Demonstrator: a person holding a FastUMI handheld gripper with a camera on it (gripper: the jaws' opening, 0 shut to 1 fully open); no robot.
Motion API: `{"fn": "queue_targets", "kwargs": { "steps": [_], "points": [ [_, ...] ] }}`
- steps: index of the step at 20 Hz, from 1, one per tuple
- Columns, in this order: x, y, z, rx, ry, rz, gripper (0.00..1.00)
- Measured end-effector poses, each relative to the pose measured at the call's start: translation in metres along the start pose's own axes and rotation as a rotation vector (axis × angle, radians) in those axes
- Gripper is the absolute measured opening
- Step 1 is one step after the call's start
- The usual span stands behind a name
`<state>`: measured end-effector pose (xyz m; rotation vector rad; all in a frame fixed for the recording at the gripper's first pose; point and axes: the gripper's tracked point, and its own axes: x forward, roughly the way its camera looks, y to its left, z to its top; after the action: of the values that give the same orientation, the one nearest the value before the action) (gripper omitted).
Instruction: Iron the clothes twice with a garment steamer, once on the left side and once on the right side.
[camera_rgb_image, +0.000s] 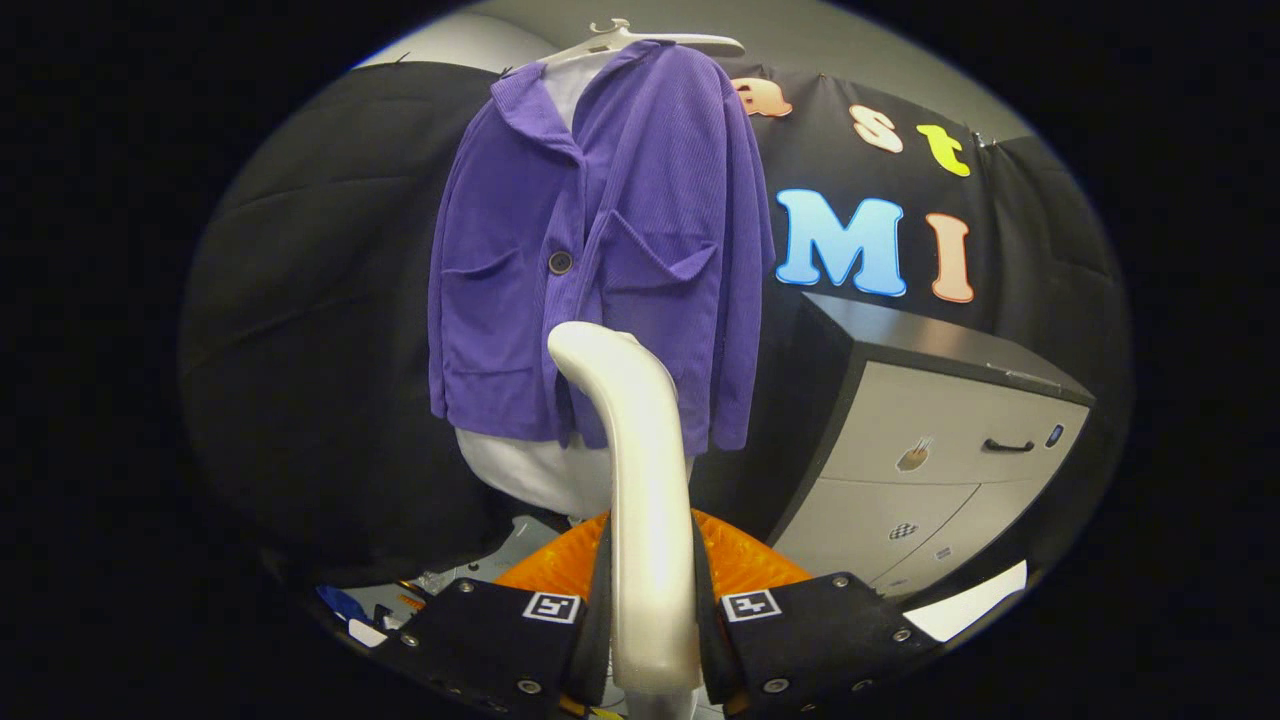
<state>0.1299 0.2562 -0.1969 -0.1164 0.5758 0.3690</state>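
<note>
A purple corduroy jacket hangs on a white hanger over a white garment, in front of the black cloth wall. My gripper is shut on the cream handle of the garment steamer, both black fingers pressing its sides. The steamer's curved head rises between the fingers and points toward the jacket's lower middle, below the dark button. I cannot tell whether the head touches the cloth. An orange part of the steamer shows just behind the fingers.
A grey cabinet with a black top and a dark drawer handle stands to the right of the jacket. Small items and a blue object lie low on the left. A white sheet lies low on the right.
</note>
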Motion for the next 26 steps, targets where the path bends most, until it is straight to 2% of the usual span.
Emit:
{"fn": "queue_targets", "kwargs": {
  "steps": [5,8,15,20,26],
  "points": [
    [-0.001,0.017,-0.029,-0.016,0.051,0.02,0.37],
    [-0.016,0.027,-0.014,0.009,0.02,0.026,0.37],
    [-0.059,0.033,0.11,0.036,-0.211,0.038,0.37],
    [-0.087,0.054,0.205,0.028,-0.389,0.08,0.37],
    [-0.095,0.077,0.284,0.019,-0.515,0.118,0.37]
  ]
}}
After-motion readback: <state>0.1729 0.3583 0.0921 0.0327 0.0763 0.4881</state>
